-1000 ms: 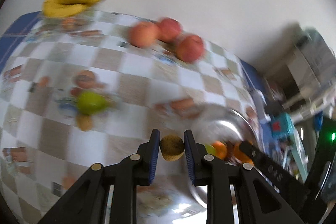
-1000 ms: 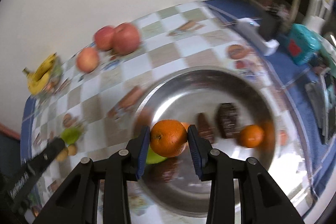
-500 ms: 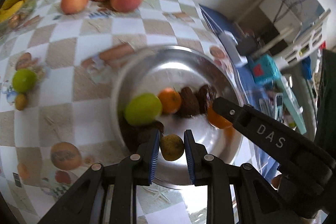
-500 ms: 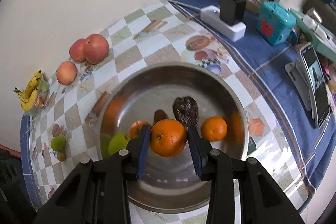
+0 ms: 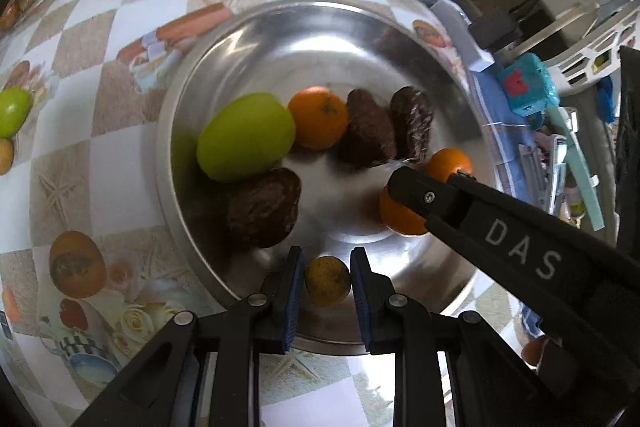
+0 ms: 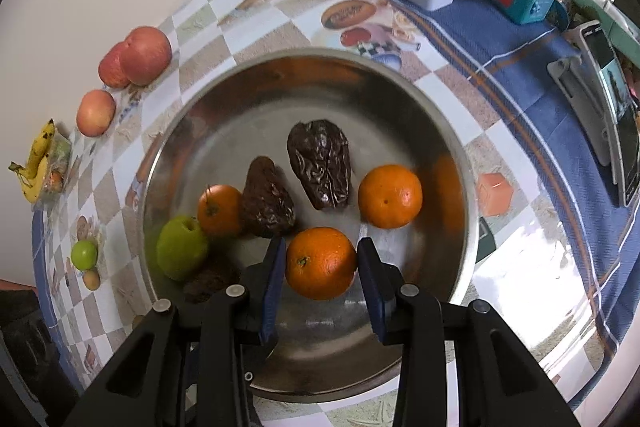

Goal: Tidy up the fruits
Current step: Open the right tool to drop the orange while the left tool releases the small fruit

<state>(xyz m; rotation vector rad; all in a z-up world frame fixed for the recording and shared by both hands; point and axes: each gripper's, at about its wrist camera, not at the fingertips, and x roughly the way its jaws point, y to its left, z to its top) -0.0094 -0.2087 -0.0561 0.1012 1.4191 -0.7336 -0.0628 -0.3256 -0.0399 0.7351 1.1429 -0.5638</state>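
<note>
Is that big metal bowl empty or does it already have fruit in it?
Not empty. The metal bowl holds a green apple, two loose oranges and wrinkled dark fruits.

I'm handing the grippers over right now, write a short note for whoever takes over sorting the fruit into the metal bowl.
Left gripper: shut on a small brownish-yellow fruit, over the near edge of the metal bowl.
Right gripper: shut on an orange, over the bowl's middle.
In the bowl: a green apple, two more oranges and dark wrinkled fruits.
Left to do: release both fruits into the bowl, then fetch what is on the table: three red apples, bananas, a small green fruit and a small yellowish one.
</note>
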